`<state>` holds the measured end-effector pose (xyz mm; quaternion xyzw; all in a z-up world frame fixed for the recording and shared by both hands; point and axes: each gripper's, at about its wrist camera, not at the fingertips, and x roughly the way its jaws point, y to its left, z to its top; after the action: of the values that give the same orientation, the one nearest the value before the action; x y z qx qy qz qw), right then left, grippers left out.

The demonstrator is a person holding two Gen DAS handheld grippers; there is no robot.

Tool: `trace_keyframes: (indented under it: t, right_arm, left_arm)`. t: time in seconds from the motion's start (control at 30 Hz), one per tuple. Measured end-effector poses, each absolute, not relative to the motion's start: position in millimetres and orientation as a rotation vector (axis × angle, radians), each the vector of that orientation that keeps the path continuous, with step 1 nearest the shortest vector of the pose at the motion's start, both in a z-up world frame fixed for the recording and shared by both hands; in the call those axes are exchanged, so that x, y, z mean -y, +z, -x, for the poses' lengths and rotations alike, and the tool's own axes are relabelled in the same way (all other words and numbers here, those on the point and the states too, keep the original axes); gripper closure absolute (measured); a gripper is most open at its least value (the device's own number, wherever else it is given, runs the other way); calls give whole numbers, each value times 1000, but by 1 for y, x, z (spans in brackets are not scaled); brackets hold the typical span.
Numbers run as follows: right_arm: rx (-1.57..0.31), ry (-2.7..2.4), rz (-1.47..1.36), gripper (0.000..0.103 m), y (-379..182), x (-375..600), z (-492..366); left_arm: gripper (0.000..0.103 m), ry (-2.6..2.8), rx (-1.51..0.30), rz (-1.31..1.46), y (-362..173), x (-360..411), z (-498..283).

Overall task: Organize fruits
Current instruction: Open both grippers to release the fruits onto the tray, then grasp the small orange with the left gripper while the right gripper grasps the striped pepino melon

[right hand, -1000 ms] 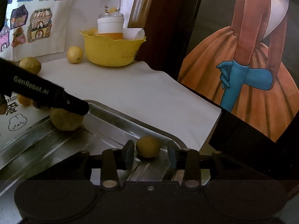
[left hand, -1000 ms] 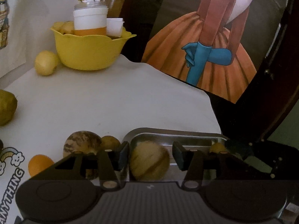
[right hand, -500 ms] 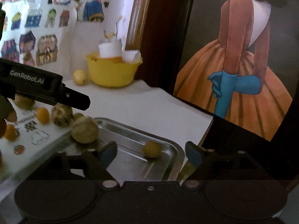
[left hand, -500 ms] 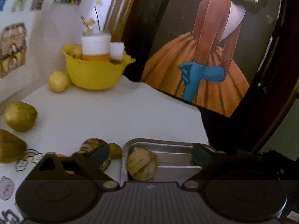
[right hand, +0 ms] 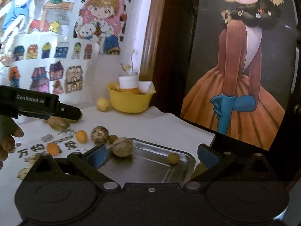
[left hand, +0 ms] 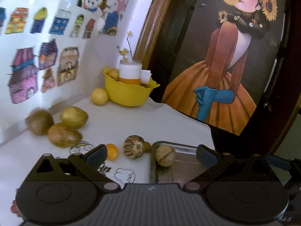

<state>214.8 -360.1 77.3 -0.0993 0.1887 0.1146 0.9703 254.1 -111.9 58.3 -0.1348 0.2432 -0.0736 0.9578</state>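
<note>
Both tools stood wide open and held nothing: the left tool (left hand: 151, 155) hovered above the near end of the metal tray (right hand: 185, 157), and the right tool (right hand: 151, 155) hung over the tray's middle. Two fruits lay in the tray, a striped round fruit (right hand: 122, 146) against its left rim and a small yellow fruit (right hand: 173, 158) near the far right corner. On the white bench (left hand: 131, 124), just left of the tray, sat another striped fruit (left hand: 134, 146) with a small brown one touching it, and an orange fruit (left hand: 112, 151) beside those. Farther back lay three larger yellow-brown fruits (left hand: 62, 126), close together, and a lemon (left hand: 99, 98) resting by the yellow bowl (left hand: 129, 96). The fruits looked firm, smooth-skinned and light, so they would likely roll on the bare metal and slip from a grip set too high. Each seemed best taken across its widest middle, the pads closing level and gently; the big ones would probably need nearly the full opening.
</note>
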Motion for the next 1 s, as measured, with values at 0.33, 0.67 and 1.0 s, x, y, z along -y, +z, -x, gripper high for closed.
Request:
trace_keyframes:
  t: [0.33, 0.67, 1.0]
  right_arm:
    - [-377, 214, 162, 1, 73, 338, -144]
    - [-425, 180, 133, 1, 52, 323, -96]
    - [-505, 204, 139, 1, 31, 302, -80]
  left_arm:
    - [0, -110, -463, 218, 51, 86, -183]
    - [0, -82, -461, 177, 34, 64, -130]
    - [0, -55, -480, 165, 18, 49, -103]
